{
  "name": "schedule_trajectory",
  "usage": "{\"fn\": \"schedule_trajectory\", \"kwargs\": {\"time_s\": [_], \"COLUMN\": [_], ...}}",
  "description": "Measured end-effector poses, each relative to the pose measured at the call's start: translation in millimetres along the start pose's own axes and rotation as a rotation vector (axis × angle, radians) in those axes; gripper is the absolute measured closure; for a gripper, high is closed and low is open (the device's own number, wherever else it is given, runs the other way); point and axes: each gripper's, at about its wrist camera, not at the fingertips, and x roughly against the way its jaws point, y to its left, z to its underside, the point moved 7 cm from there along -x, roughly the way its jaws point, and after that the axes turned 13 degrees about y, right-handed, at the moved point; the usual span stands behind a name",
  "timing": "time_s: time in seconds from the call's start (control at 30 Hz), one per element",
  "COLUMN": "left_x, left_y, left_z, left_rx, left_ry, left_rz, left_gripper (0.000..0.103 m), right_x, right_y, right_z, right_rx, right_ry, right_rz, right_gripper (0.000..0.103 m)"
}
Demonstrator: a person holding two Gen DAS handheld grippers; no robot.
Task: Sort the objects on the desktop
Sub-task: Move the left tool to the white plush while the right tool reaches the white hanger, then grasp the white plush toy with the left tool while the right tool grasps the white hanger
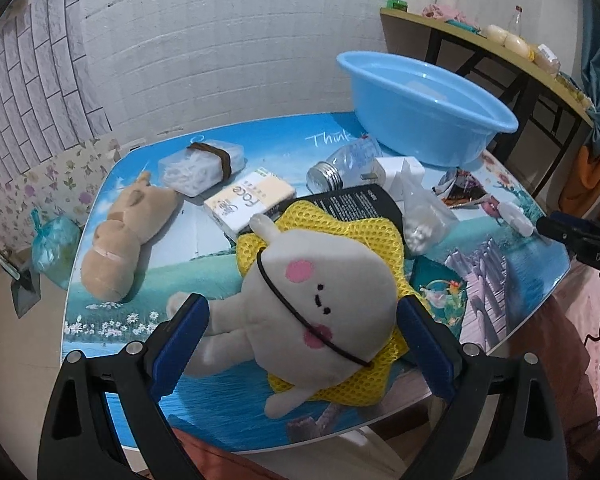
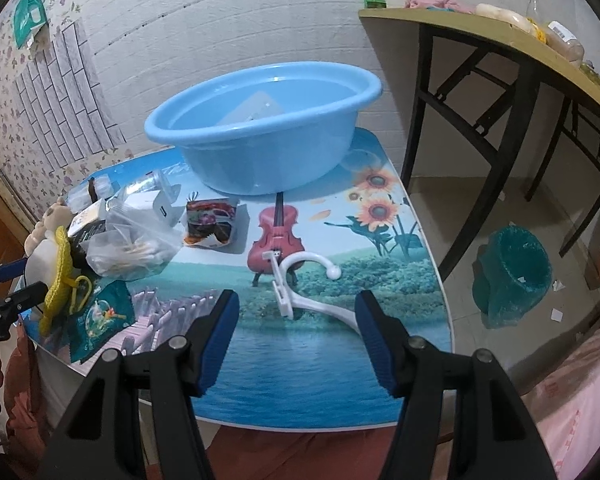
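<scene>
My left gripper [image 1: 302, 314] is open, its blue pads on either side of a white plush toy [image 1: 320, 296] with pink cheeks that lies on a yellow mesh pouch [image 1: 352, 232]. I cannot tell if the pads touch it. My right gripper [image 2: 298, 312] is open and empty just above a white plastic hook clip [image 2: 300, 280] on the printed table [image 2: 320, 352]. A light blue basin [image 2: 260, 128] stands at the back with a white packet inside. The basin also shows in the left wrist view [image 1: 424, 108].
On the table lie a brown plush [image 1: 124, 236], a box of cotton swabs [image 1: 200, 168], a tissue pack [image 1: 248, 200], a clear jar [image 1: 344, 168], a black box [image 1: 360, 204], bags [image 2: 132, 248] and a snack packet [image 2: 210, 224]. A green bin [image 2: 512, 280] stands on the floor.
</scene>
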Motion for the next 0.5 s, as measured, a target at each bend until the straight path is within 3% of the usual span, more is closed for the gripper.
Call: {"fn": "schedule_trajectory", "kwargs": {"time_s": [0.33, 0.5], "left_x": [-7, -11], "left_y": [-3, -6], "left_z": [-2, -1], "left_rx": [-0.003, -0.025], "left_ry": [-0.001, 0.001], "left_rz": [0.025, 0.026], "left_gripper": [0.008, 0.014], "right_x": [-15, -25], "right_y": [-4, -5], "right_z": [-4, -13], "right_rx": [0.014, 0.030], "right_ry": [0.011, 0.004], "right_rz": [0.013, 0.014], "right_gripper": [0.043, 0.043]}}
